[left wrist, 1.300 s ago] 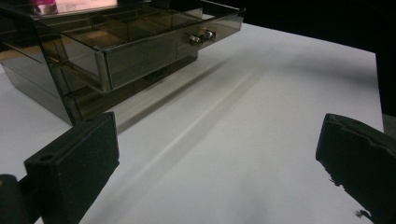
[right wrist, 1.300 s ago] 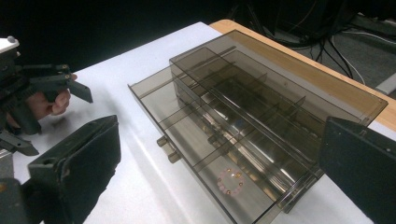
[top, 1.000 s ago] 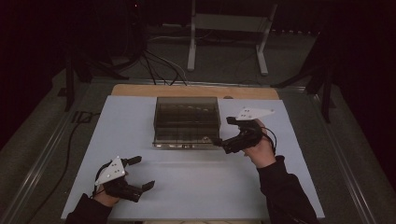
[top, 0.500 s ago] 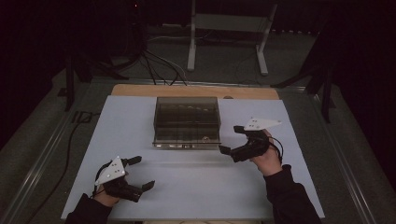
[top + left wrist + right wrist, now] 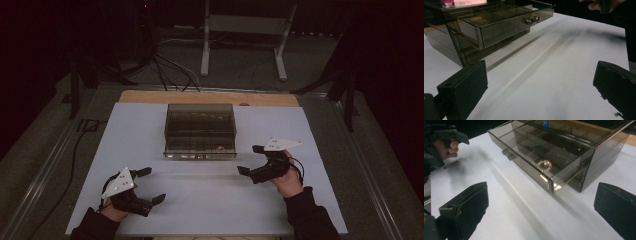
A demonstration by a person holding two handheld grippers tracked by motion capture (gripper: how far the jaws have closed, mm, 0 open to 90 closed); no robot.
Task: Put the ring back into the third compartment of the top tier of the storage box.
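Smoky plastic box (image 5: 200, 131) sits at the mat's (image 5: 300, 125) twelve o'clock, drawer (image 5: 529, 157) partly out. It looks stiff and slippery; grab the small knob (image 5: 532, 19). Left gripper (image 5: 145, 187) and right gripper (image 5: 252, 160) are both spread wide, holding nothing.

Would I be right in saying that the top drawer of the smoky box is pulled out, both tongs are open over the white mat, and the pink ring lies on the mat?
Nearly: the pink ring lies inside the open top drawer, not on the white mat, as the right gripper view shows. The left tongs and right tongs are indeed open.
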